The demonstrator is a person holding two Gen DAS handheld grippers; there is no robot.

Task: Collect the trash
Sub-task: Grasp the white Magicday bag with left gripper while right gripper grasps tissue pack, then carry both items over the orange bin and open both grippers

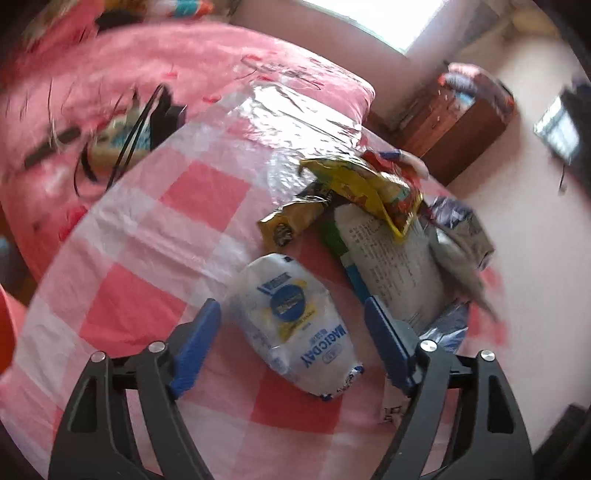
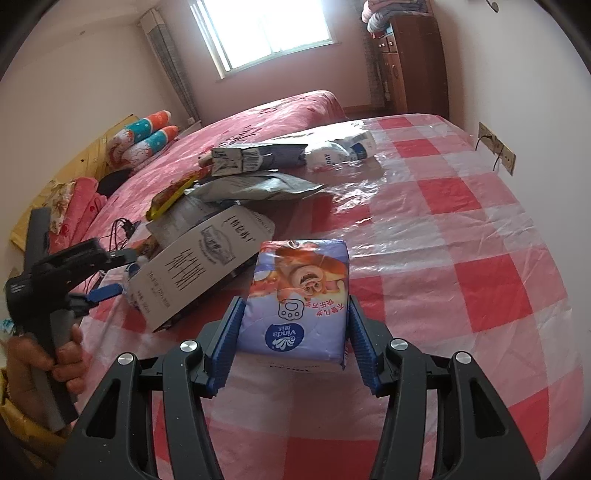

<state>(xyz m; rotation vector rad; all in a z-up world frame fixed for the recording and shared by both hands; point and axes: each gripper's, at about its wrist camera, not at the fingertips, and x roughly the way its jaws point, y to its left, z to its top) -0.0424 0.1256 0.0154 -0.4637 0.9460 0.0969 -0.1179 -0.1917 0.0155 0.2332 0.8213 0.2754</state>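
Right tool pinches the purple tissue pack by its sides, above the checked desk. Left tool stands spread around the white Magicday packet. Both likely light, soft, slippery; grip mid-body.

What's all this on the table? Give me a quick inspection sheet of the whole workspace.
Surface: table under a red-and-white checked plastic cover.
Job's things: purple tissue pack; white Magicday packet; grey printed carton; yellow snack wrapper on the pile.
Clutter: nothing seen beyond the trash pile.
Grippers: right gripper shut on the tissue pack; left gripper open, its pads either side of the Magicday packet, not pressing.
Cables: black cable lying on the bed; a wire at the wall socket.
Surroundings: pink bed, window, wooden cabinet.
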